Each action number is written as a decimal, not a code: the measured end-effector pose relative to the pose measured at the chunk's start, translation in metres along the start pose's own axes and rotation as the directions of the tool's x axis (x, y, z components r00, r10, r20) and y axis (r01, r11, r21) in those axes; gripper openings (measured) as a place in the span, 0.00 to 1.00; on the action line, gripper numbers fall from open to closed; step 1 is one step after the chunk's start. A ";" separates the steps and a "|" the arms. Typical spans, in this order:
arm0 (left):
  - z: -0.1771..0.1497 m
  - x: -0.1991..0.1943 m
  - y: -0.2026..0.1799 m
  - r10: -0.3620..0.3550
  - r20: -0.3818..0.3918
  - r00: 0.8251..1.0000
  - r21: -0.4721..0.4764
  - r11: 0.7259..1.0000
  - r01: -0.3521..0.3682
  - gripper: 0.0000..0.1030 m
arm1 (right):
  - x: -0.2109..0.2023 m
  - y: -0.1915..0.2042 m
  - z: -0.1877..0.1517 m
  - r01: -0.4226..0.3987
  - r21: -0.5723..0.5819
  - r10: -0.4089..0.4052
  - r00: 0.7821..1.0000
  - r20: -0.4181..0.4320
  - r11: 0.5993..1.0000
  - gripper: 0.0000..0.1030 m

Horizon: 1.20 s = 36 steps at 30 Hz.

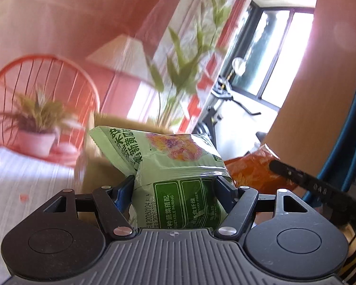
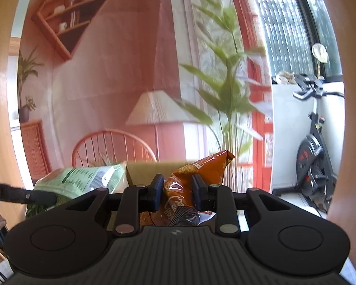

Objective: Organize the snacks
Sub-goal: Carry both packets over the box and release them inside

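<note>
My left gripper (image 1: 175, 185) is shut on a green snack bag (image 1: 168, 156), which stands up between its blue pads and bulges above them. The same green snack bag (image 2: 83, 178) shows at the left of the right wrist view. My right gripper (image 2: 176, 191) is shut on an orange chip bag (image 2: 197, 171), pinched narrow at its middle, with its top corner pointing up and right. That orange chip bag (image 1: 251, 168) and a black finger of the right gripper appear to the right of the green bag in the left wrist view. Both bags hang above a cardboard box (image 2: 149, 168).
Behind the bags stand a tall leafy plant (image 2: 225, 83), a lamp (image 2: 156, 109), an orange wire chair (image 2: 111, 147) and a small potted plant (image 1: 35, 123). An exercise bike (image 2: 315, 156) stands at the right by the windows. A white striped surface (image 1: 30, 185) lies at lower left.
</note>
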<state>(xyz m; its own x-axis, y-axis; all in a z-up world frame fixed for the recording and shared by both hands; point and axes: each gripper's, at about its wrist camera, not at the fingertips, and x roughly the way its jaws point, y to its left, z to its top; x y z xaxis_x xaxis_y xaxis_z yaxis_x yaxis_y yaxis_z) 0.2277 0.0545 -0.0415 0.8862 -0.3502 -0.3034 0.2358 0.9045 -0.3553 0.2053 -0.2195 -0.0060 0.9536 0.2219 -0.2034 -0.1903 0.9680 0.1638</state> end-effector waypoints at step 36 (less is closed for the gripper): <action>0.088 0.221 0.021 0.377 -0.221 0.899 0.355 0.890 -0.286 0.77 | 0.238 0.011 0.011 -0.044 -0.271 -0.027 0.968 -0.250 0.962 0.12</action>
<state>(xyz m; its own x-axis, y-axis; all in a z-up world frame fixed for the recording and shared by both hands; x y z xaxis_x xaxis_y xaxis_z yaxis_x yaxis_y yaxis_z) 0.4638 0.0179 -0.0382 0.7977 -0.0274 -0.6024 0.0978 0.9916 0.0844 0.4326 -0.1572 -0.0423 0.8696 0.2185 -0.4427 -0.2877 0.9530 -0.0949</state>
